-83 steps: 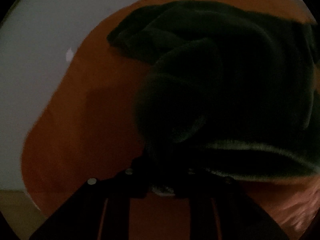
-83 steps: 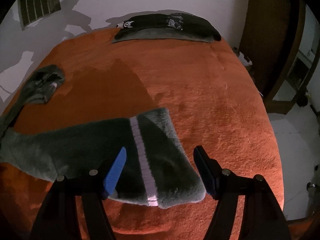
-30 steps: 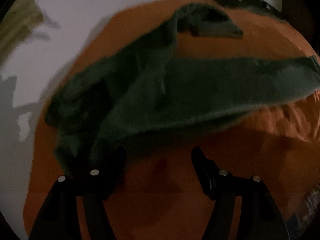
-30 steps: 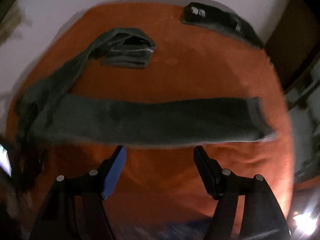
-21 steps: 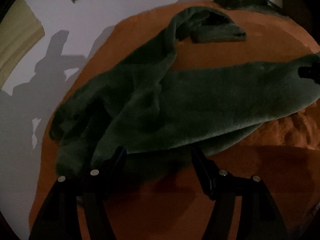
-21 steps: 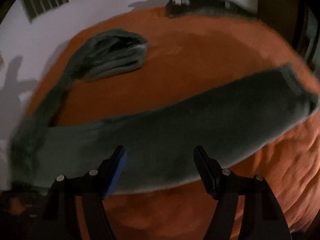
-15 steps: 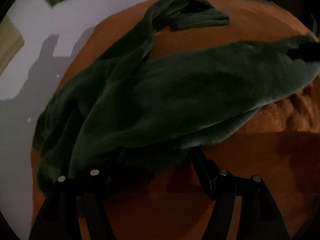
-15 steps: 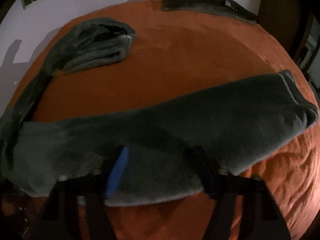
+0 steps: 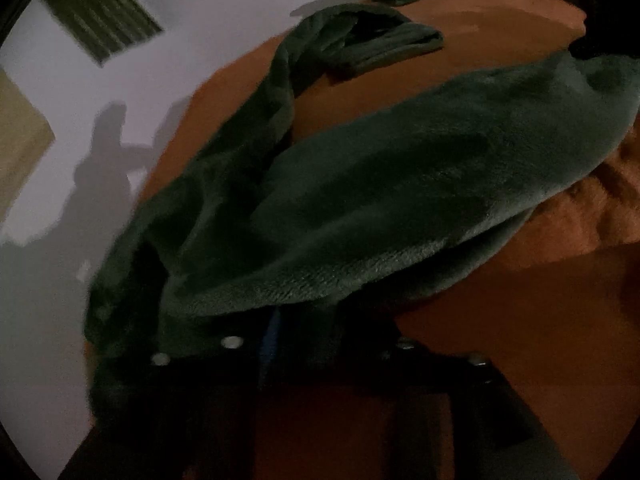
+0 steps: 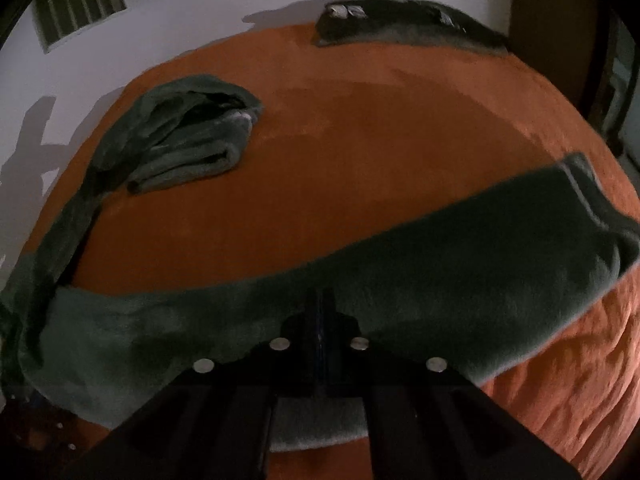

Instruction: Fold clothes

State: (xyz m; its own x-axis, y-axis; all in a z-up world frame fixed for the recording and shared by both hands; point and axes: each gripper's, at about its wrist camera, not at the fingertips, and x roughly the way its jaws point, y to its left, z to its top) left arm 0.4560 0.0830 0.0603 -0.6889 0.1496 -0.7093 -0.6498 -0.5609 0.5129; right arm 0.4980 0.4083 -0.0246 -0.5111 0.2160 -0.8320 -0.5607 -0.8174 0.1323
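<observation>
Dark green fleece trousers [image 10: 440, 272] lie across an orange bed cover [image 10: 380, 128]. One leg stretches left to right along the near side. The other leg runs up the left side and ends in a bunched fold [image 10: 192, 140]. My right gripper [image 10: 318, 312] is shut on the near edge of the stretched leg, its fingers pressed together through the cloth. In the left wrist view the same leg [image 9: 400, 184] drapes over my left gripper [image 9: 320, 332]. Its jaws have narrowed on the thick edge, and only a blue pad [image 9: 272, 336] shows.
A dark pillow [image 10: 400, 24] lies at the far end of the bed against the white wall. A wall vent [image 10: 76, 4] is at upper left. Dark wooden furniture [image 10: 560, 40] stands beyond the bed's right side. The cover [image 9: 520, 340] is rumpled at the near right.
Both grippers were open above the near edge of the leg half a second ago. Both have moved onto it and shut on the cloth.
</observation>
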